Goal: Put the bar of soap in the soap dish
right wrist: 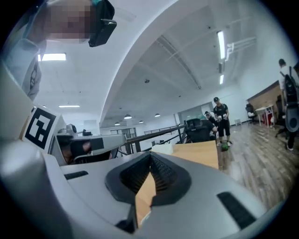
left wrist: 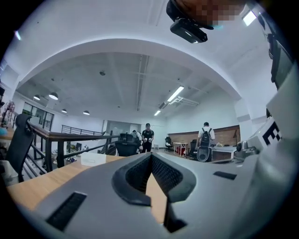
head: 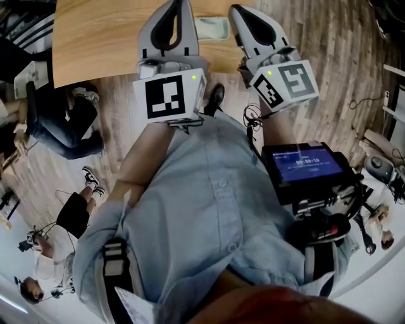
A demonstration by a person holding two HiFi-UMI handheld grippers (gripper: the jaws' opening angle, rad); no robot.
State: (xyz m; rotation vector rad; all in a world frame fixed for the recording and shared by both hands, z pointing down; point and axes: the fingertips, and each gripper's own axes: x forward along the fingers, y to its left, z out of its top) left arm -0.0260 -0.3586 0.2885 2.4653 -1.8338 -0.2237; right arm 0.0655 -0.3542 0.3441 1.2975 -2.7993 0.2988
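In the head view a pale rectangular soap dish [head: 212,28] lies on the wooden table [head: 95,38], between my two grippers. I cannot make out a bar of soap in it from here. My left gripper [head: 176,5] and right gripper [head: 243,11] are held level in front of the person's chest, reaching over the table's near edge. In the left gripper view the left gripper [left wrist: 150,156] has its tips touching and nothing between them, with the dish [left wrist: 93,158] off to the left. The right gripper [right wrist: 150,156] is likewise shut and empty, with the dish [right wrist: 162,148] just beyond it.
A device with a blue screen [head: 304,166] hangs at the person's waist. People sit or stand on the floor at the left [head: 60,120]. Across the room are a dark office chair [left wrist: 126,148], a black railing [left wrist: 70,136] and two standing people [left wrist: 205,140].
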